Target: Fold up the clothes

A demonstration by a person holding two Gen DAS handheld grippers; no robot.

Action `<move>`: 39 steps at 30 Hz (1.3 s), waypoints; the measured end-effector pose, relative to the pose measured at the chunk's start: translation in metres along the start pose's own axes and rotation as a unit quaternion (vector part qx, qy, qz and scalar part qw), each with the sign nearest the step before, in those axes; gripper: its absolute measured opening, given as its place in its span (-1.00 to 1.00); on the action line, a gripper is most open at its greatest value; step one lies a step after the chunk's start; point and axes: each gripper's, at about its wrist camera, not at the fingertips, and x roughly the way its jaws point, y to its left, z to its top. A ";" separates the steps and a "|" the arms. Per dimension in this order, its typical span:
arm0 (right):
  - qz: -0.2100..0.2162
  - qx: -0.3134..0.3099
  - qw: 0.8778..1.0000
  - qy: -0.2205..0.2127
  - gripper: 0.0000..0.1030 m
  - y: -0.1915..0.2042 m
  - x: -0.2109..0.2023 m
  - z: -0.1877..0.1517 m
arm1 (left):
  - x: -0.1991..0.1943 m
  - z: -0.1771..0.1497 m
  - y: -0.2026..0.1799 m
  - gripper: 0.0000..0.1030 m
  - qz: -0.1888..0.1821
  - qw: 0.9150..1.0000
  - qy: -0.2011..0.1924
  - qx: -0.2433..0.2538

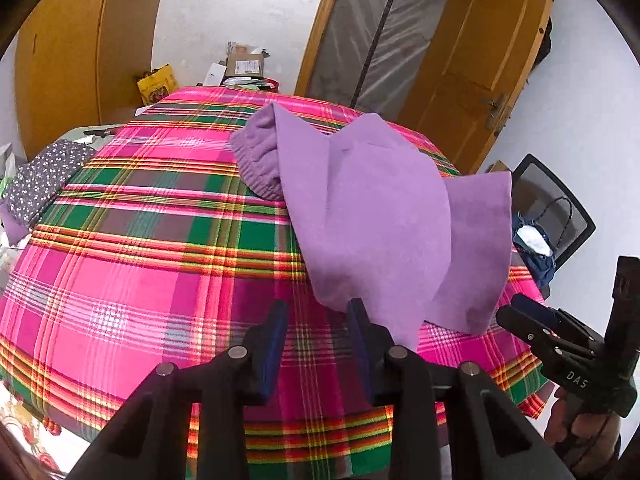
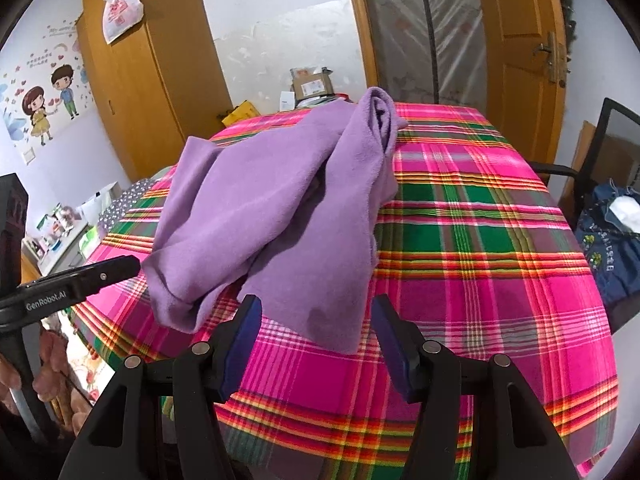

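A purple fleece garment [image 1: 372,208] lies crumpled on the pink and green plaid tablecloth [image 1: 140,264], with its ribbed waistband at the far left. My left gripper [image 1: 318,320] hovers open at the garment's near hem. The cloth hangs just beside its right pad, and only tablecloth shows between the pads. My right gripper [image 2: 316,314] stands wide open over the near edge of the same garment [image 2: 272,208]. A flap of the hem lies between its pads, and they do not press on it. The right gripper [image 1: 518,310] also shows at the right of the left wrist view.
A folded dark dotted cloth [image 1: 44,184] lies at the table's left edge. Cardboard boxes [image 1: 244,66] and a yellow bag stand past the far end. A black chair with a blue bag [image 2: 612,240] stands to the right, near a wooden door [image 2: 520,40].
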 end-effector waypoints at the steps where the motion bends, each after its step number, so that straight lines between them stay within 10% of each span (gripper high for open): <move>1: -0.002 -0.001 1.000 0.000 0.15 -0.001 0.001 0.001 | 0.000 0.002 0.000 -0.38 0.001 1.000 -0.003 0.004; 12: -0.010 -0.009 1.000 0.013 0.11 -0.009 0.027 0.016 | 0.027 0.029 0.009 -0.38 -0.012 1.000 0.011 0.013; 18: -0.006 -0.002 1.000 0.028 -0.68 -0.016 0.044 0.020 | 0.048 0.046 0.010 -0.38 -0.030 0.999 0.019 0.010; 22: -0.005 -0.005 0.999 0.032 -0.74 -0.020 0.050 0.023 | 0.062 0.054 0.012 -0.38 -0.035 0.999 0.029 0.004; 25: -0.005 -0.008 1.000 0.029 -0.83 -0.021 0.051 0.024 | 0.066 0.060 0.011 -0.96 -0.043 0.999 0.025 0.006; 28: -0.012 -0.012 1.000 0.015 -0.85 -0.023 0.048 0.029 | 0.061 0.065 0.014 -0.96 -0.046 0.999 0.009 0.001; 35: -0.089 0.021 0.995 -0.048 -0.86 -0.068 0.017 0.053 | 0.009 0.071 0.022 -0.96 -0.069 0.995 -0.067 -0.018; 39: -0.161 0.055 0.984 -0.060 -0.86 -0.107 -0.001 0.053 | 0.002 0.054 0.014 -0.96 -0.096 0.994 -0.049 -0.013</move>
